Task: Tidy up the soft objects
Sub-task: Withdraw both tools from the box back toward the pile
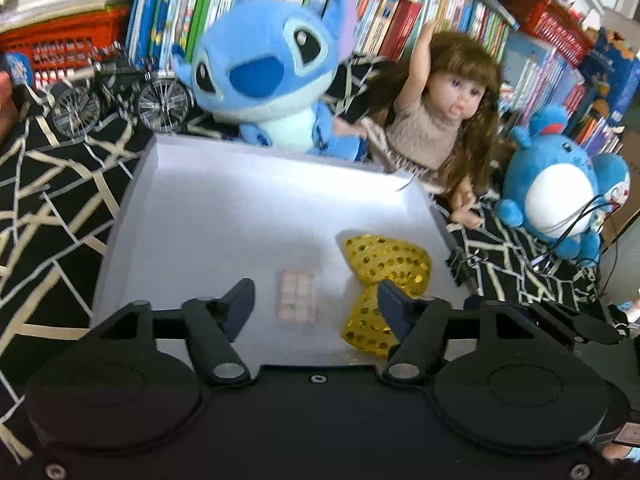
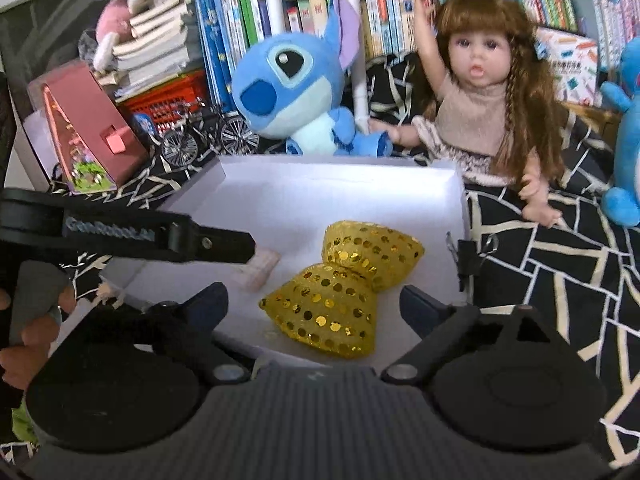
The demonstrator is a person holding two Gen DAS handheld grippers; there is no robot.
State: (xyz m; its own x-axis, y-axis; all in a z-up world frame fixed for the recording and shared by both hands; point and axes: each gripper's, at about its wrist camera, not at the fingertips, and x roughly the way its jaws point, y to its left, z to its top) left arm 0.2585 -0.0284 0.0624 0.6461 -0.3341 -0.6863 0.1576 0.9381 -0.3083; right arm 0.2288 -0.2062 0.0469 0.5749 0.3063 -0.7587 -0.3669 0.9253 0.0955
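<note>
Two claws hover over the white box [image 2: 440, 176], both spread and pinching nothing. Gold bow [image 2: 340, 284] lies on the box floor just ahead of the right claw [image 2: 312, 304]; a small pink pad [image 1: 296, 296] lies between the left claw's [image 1: 316, 300] fingers, untouched. Placing step looks finished. Next: fetch another soft toy, likely the blue plush [image 1: 264, 68] beyond the box.

The white tray [image 1: 208, 208] is lying mostly bare at its far and left parts, leaving room to reach in from above. A gold bow [image 2: 340, 288] and a small pink block [image 1: 296, 296] are occupying its near right floor. Behind the far wall a blue plush [image 1: 264, 68] and a doll [image 2: 480, 100] are crowding in (nearly touching the rim), blocking that approach.
</note>
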